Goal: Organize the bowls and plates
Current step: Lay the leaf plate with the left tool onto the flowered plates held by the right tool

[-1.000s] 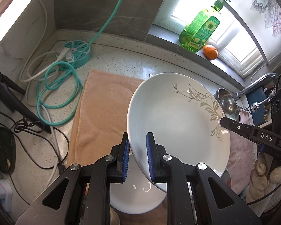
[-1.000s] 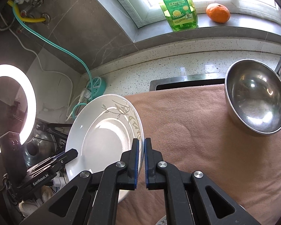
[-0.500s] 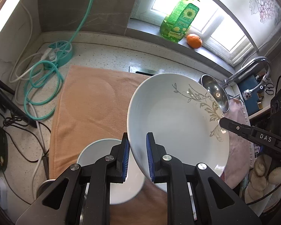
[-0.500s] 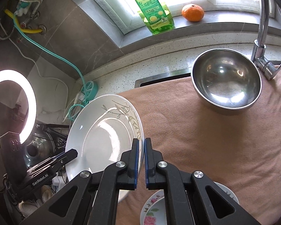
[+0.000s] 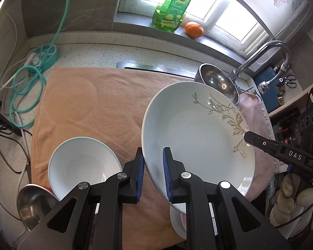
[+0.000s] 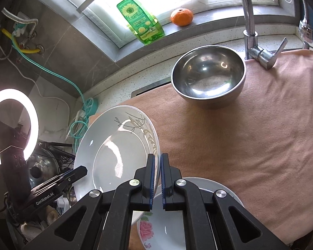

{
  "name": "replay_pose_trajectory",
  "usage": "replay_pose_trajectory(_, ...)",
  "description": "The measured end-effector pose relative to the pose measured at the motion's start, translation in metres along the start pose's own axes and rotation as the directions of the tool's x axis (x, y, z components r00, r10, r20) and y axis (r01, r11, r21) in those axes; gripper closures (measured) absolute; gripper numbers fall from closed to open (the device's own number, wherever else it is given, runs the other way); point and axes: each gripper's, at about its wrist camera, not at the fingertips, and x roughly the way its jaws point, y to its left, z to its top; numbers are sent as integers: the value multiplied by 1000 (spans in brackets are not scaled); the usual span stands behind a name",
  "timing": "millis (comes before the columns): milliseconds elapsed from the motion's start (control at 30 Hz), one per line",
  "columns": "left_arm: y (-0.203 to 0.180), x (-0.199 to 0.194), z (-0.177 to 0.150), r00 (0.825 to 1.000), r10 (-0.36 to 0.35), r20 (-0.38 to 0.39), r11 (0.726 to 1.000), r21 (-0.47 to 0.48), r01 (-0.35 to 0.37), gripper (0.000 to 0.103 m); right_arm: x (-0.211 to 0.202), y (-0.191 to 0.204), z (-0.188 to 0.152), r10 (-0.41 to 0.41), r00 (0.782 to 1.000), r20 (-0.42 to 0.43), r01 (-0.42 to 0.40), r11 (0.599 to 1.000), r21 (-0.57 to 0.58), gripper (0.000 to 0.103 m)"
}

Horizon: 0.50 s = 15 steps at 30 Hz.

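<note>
- Both grippers + the leaf plate point(image 5: 198, 139) have travelled across the counter since the earlier frame: the towel point(image 5: 106, 108) now fills the view, the steel bowl point(image 6: 208, 77) sits nearer centre, and a pale bowl point(image 5: 83, 164) + a flower plate point(image 6: 156, 227) have come into sight below.
- Left gripper point(image 5: 153, 174): jaws nearly closed, clamped on the plate rim at its 7 o'clock edge.
- Right gripper point(image 6: 158, 179): pinched tight on the opposite rim, at about 3 o'clock in the left view.
- Plate hangs tilted in the air betw. the two tools, off the towel.
- Progress, my read: mid-carry. Nothing looks stacked yet; the plate needs a landing spot, prob. on the flower plate directly under it, though I can't tell the intended spot.
- Left to sort: pale bowl at 8 o'clock of the left view, steel bowl at 12 o'clock of the right view, a 2nd steel bowl point(image 5: 35, 204) at the towel's corner.
- Around: faucet point(image 6: 250, 20) just beside the steel bowl, soap bottle point(image 6: 139, 20) + orange point(image 6: 181, 16) on the sill, cords point(image 5: 25, 95) at 9 o'clock.
- In the way: flower plate sits close under the carried rim; a tilted set-down could clip it.
</note>
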Motion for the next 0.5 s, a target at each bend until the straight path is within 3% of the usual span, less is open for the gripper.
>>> replay_pose_trajectory(500, -36, 19, -25, 997, -44, -69, 998, 52, 47, 88, -35, -39, -39, -41, 999, 35, 39, 997, 60, 98)
